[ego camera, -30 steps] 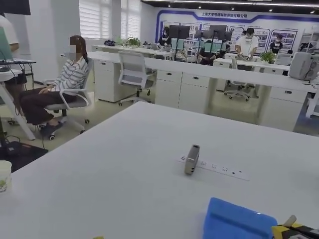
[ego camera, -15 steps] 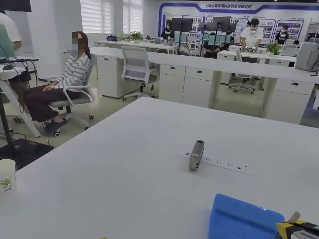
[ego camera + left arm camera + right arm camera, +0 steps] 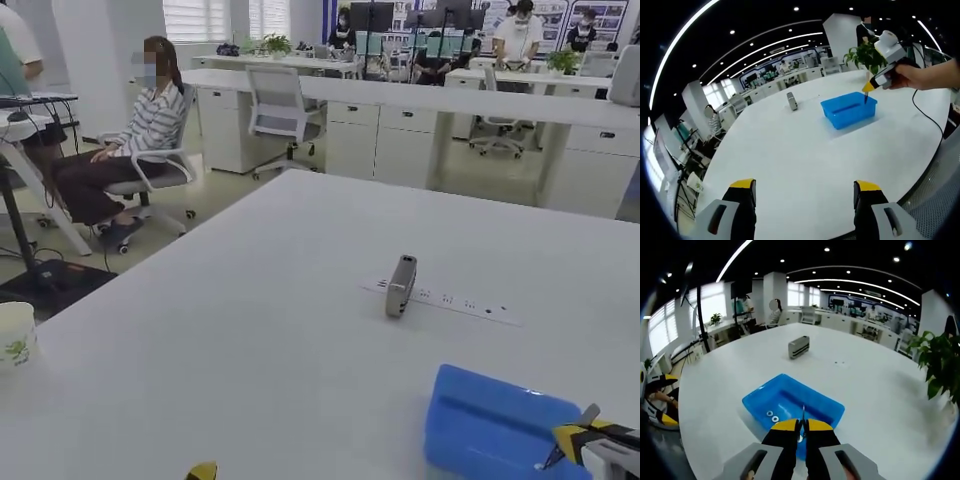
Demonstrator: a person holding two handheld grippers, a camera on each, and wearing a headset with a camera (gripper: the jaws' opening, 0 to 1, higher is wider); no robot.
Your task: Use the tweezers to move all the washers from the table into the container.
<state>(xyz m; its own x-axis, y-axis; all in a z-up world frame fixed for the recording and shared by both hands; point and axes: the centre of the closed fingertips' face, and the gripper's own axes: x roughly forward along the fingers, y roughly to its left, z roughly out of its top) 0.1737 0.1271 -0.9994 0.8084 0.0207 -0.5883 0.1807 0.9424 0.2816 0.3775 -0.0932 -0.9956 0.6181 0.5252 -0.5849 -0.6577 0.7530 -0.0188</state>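
Note:
The blue container (image 3: 790,402) lies on the white table (image 3: 730,370), and small metal washers (image 3: 772,415) rest on its floor. My right gripper (image 3: 801,427) is shut on thin tweezers (image 3: 803,416), whose tip points down over the container's near wall. In the left gripper view a hand holds that right gripper (image 3: 871,86) above the container (image 3: 849,109). My left gripper (image 3: 806,187) stands open and holds nothing, low over the table and well short of the container. In the head view the container (image 3: 495,425) sits at the bottom right with the right gripper (image 3: 572,440) over its right end.
A grey block (image 3: 401,285) stands on a white power strip (image 3: 455,300) beyond the container. A paper cup (image 3: 15,335) sits at the table's left edge. A potted plant (image 3: 940,365) stands to the right. A person sits on a chair (image 3: 150,180) past the table.
The head view has tilted down, so the table fills more of it and a yellow jaw tip shows at the bottom edge. The right gripper stays over the container's right end.

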